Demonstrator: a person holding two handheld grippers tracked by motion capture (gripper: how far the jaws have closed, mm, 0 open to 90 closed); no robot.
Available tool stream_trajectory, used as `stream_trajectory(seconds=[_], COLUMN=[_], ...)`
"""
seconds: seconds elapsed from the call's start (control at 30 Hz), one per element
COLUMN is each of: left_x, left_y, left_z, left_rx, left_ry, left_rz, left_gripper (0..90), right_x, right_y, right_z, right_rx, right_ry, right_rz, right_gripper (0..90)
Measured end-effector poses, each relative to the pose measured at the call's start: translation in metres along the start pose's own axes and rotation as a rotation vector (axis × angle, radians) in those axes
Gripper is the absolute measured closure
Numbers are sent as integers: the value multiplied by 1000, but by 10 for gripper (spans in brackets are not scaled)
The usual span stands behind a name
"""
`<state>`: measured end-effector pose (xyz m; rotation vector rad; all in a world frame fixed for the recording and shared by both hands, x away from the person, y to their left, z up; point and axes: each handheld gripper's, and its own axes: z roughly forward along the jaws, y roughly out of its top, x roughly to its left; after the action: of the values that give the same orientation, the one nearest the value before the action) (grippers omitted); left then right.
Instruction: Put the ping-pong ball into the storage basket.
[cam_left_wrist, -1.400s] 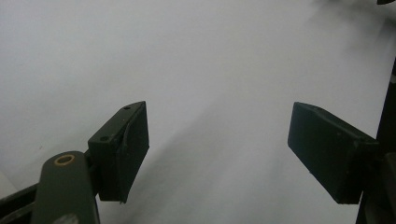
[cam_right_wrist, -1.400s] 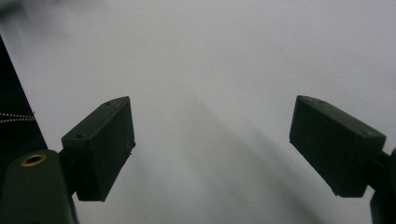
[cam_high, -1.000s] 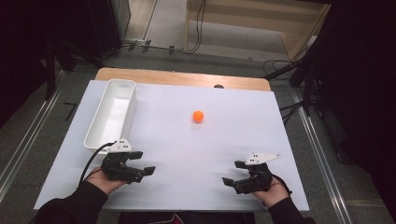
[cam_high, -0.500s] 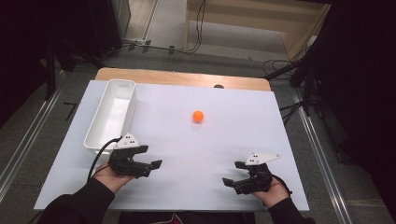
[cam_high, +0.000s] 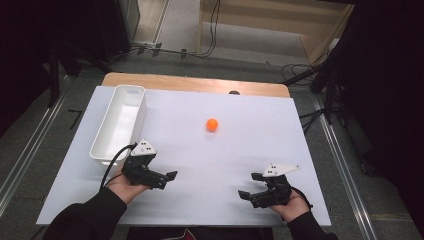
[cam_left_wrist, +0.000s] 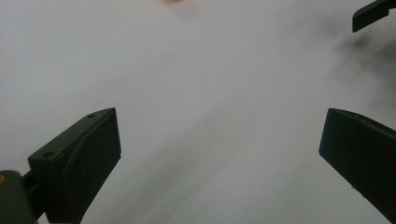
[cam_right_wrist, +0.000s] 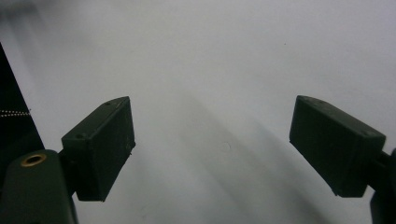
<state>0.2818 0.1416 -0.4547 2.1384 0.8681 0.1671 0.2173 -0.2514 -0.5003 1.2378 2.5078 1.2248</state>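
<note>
1. The left gripper (cam_high: 167, 179), jaws spread and empty, hovers beside a white bin (cam_high: 119, 122).
2. An orange ball (cam_high: 212, 124) lies ahead, between it and the right gripper (cam_high: 249, 189), also spread.
3. Straddle the ball squarely; it likely rolls.

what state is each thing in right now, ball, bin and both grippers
orange ball: loose on the white table, nothing touching it
white bin: upright, looks empty
left gripper: open, holding nothing, low over the table
right gripper: open, holding nothing, low over the table
</note>
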Motion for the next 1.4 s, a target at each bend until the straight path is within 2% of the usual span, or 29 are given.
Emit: stream_trajectory(seconds=[0.07, 0.1, 0.23, 0.33, 0.53, 0.63, 0.67, 0.9, 0.97, 1.03, 1.13, 1.23, 1.3, 1.4], left_x=[0, 1, 0, -1, -2, -4, -4, -6, -6, -6, -6, -6, -7, -7], left_y=[1, 2, 5, 9, 13, 15, 15, 18, 21, 23, 26, 28, 30, 31], left_z=[1, 2, 4, 8, 14, 19, 19, 22, 23, 24, 24, 25, 27, 30], left_rx=[-9, -18, -30, -19, -1, 7, 7, -23, -15, -19, -39, -31, -15, -22], left_ry=[-7, -43, -42, -21, -15, -1, -1, -24, -8, -3, -17, -17, -6, -1], left_rz=[-1, 9, 19, 19, 26, -14, -14, 8, 21, 17, 18, 28, 50, 52], left_gripper=[0, 0, 0, 0, 0, 0, 0, 0, 0, 0, 0, 0, 6, 14], right_x=[0, 0, 0, 0, 0, -1, -1, -1, -1, -1, -1, -1, -1, -1], right_y=[0, 0, 0, 0, 0, 0, 0, 0, 0, 0, 0, 0, 0, 0], right_z=[0, 0, 0, 0, 0, -1, -1, 0, 0, 0, 0, -1, -1, -1], right_rx=[0, -1, 0, 0, -6, -12, -12, -10, -10, -9, -10, -9, -12, -10], right_ry=[0, 1, 0, -2, -4, -9, -9, -6, -8, -8, -6, -5, -8, -7], right_rz=[1, 2, 1, 4, -1, 5, 5, 5, 4, 4, 2, 3, 2, 4], right_gripper=[129, 129, 129, 129, 129, 129, 129, 129, 129, 129, 129, 129, 129, 129])
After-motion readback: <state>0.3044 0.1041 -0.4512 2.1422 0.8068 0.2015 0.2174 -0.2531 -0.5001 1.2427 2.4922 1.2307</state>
